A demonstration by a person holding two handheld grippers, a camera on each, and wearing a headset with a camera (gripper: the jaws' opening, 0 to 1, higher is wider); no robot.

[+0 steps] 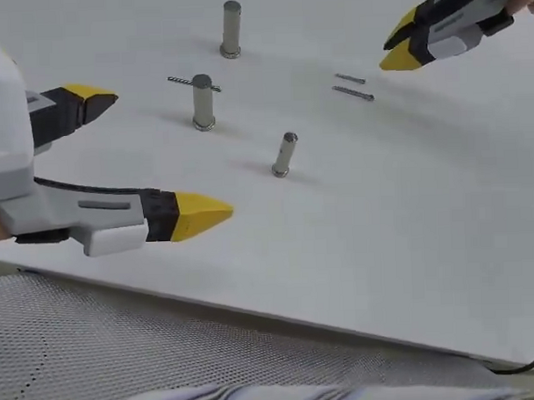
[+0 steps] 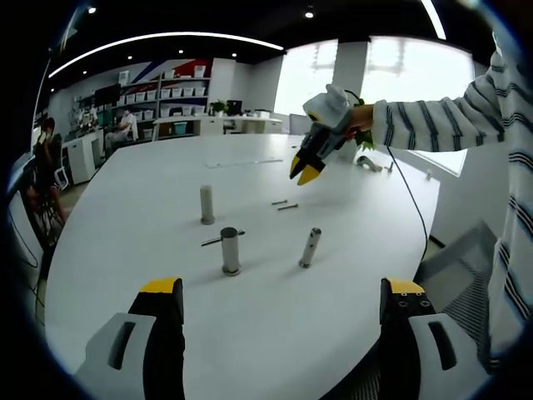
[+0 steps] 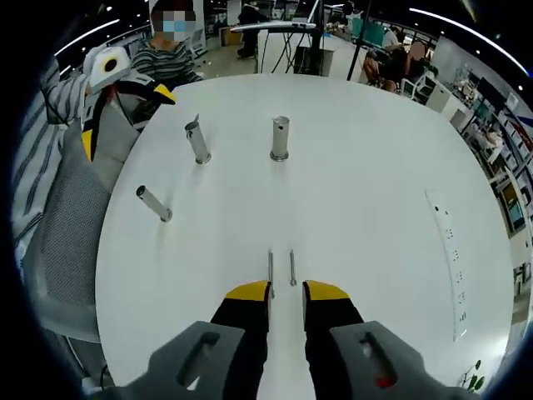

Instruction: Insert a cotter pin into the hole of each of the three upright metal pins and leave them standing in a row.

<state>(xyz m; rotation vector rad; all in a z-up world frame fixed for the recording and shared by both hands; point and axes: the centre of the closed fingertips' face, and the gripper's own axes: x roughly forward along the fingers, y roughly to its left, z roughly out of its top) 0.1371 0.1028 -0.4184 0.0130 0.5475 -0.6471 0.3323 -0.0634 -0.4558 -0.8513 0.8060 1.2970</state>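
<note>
Three upright metal pins stand on the white table (image 1: 382, 231): a far pin (image 1: 232, 30), a middle pin (image 1: 202, 101) with a cotter pin (image 1: 182, 80) through its head, and a near pin (image 1: 285, 154) that leans a little. Two loose cotter pins (image 1: 350, 79) (image 1: 353, 93) lie side by side right of them. My left gripper (image 1: 160, 155) hovers wide open and holds nothing, on the near side of the pins (image 2: 230, 250). My right gripper (image 1: 402, 43) hangs above the loose cotter pins (image 3: 271, 271) (image 3: 292, 267), jaws only slightly apart, nothing between them.
The table's near edge runs across the bottom of the head view, with a grey mesh surface (image 1: 123, 345) below it and a dark cable (image 1: 518, 365) at the right corner. A striped sleeve (image 2: 433, 125) reaches over the table. People sit at far desks.
</note>
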